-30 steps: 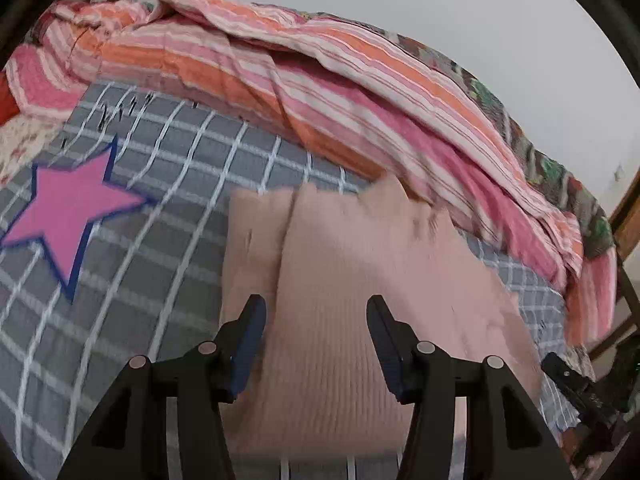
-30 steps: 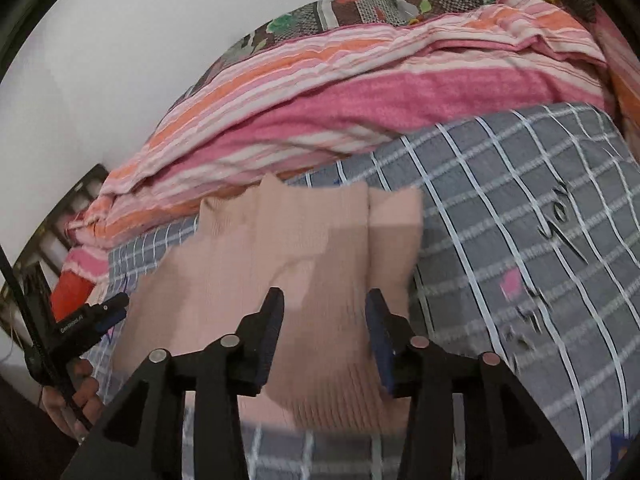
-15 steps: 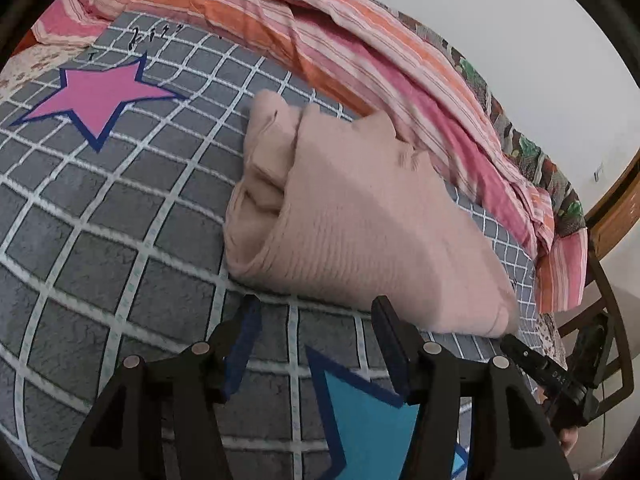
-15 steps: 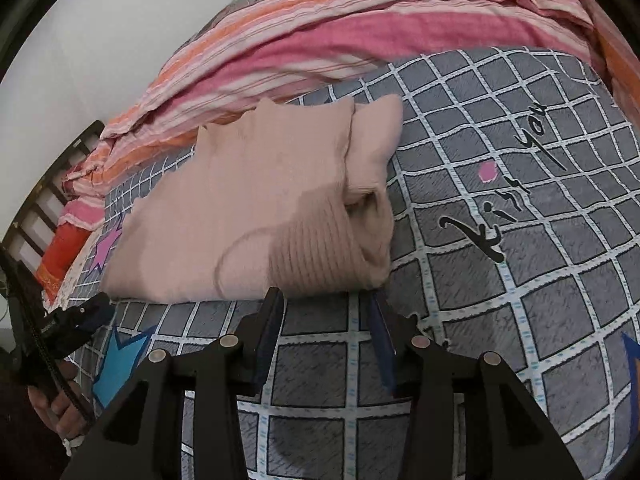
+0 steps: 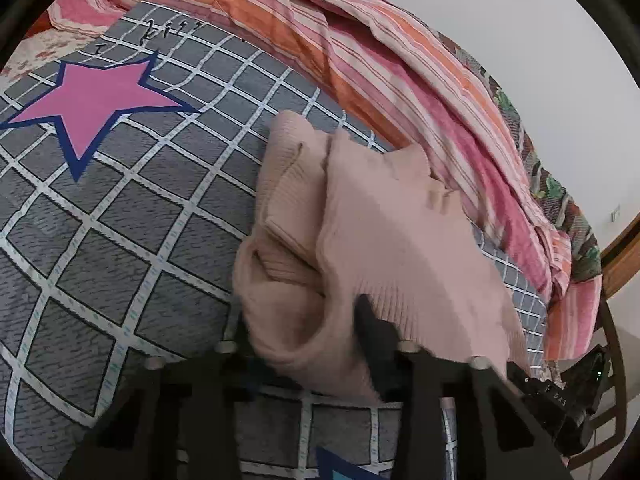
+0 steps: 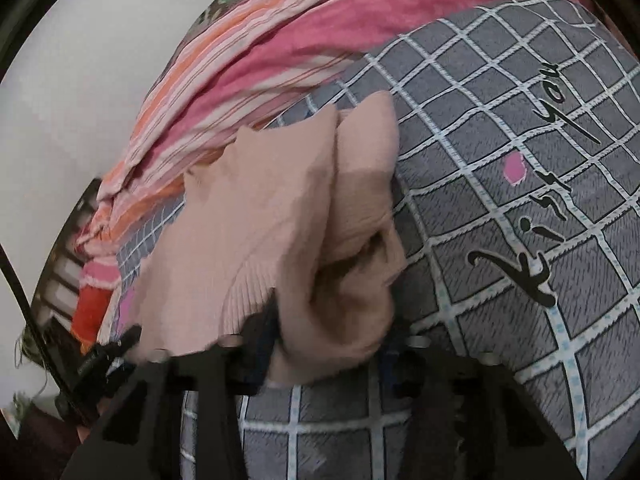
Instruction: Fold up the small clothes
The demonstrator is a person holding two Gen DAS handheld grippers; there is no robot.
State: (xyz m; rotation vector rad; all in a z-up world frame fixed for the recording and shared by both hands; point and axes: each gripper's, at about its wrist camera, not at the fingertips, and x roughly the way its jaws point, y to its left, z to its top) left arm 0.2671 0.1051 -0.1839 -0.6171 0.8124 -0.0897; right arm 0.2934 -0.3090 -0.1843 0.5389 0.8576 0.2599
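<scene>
We have the left claw (image 5: 308, 344) and the right claw (image 6: 332, 356) each clenched on a near corner of the pink knit garment (image 5: 392, 232), their jaws having just closed on its hem. The garment lies on the checked bed cover (image 5: 120, 240), sleeves already tucked inward; we grip both corners so the near edge can lift evenly for the next fold.

A bedroom in a home. A checked bedspread (image 5: 120, 240) covers the bed, a striped quilt (image 5: 360, 60) bunched at 1 o'clock against a white wall (image 5: 500, 12).
</scene>
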